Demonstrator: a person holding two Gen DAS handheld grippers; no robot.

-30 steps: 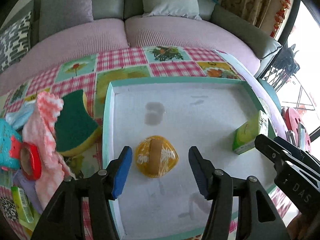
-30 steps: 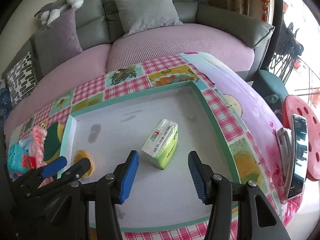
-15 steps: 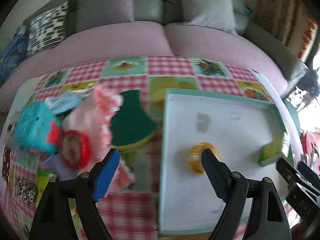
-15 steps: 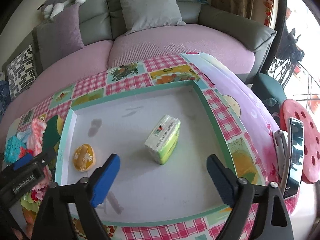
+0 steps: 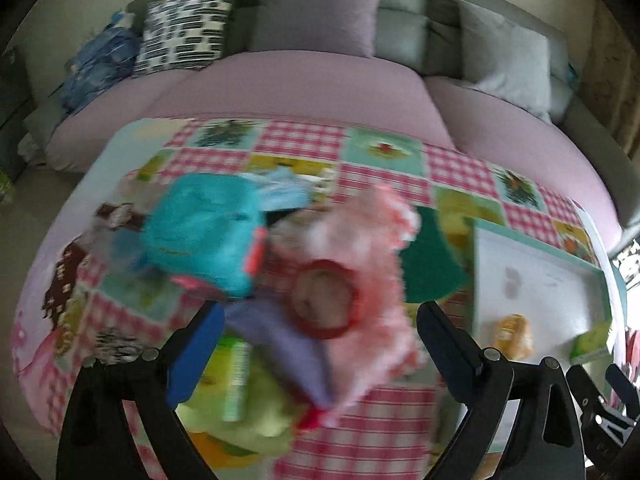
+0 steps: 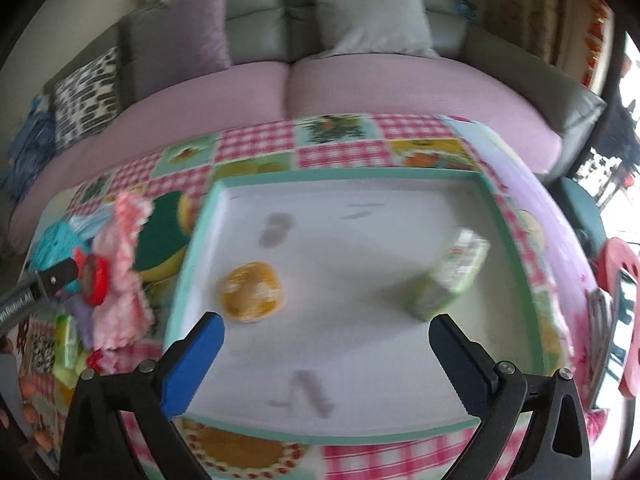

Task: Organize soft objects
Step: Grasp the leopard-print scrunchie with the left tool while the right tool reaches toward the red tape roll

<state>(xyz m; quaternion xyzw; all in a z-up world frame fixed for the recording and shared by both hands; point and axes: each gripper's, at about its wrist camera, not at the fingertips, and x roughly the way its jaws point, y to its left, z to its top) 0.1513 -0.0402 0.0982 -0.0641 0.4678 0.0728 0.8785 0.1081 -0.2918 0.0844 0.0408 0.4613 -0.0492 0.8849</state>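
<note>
Left tool [image 5: 316,332] opening, empty, over the soft pile [image 5: 360,280]; right tool [image 6: 326,340] opening, empty, over the tray [image 6: 520,240]

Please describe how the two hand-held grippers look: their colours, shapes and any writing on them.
Both are black plastic tools with two long fingers joined by silver screws. On the left gripper and the right gripper, one finger carries a bright blue pad; the other pad looks dark and ribbed. In the right wrist view, blurred white lettering runs along the left gripper's side. No cables or sleeves are visible.
</note>
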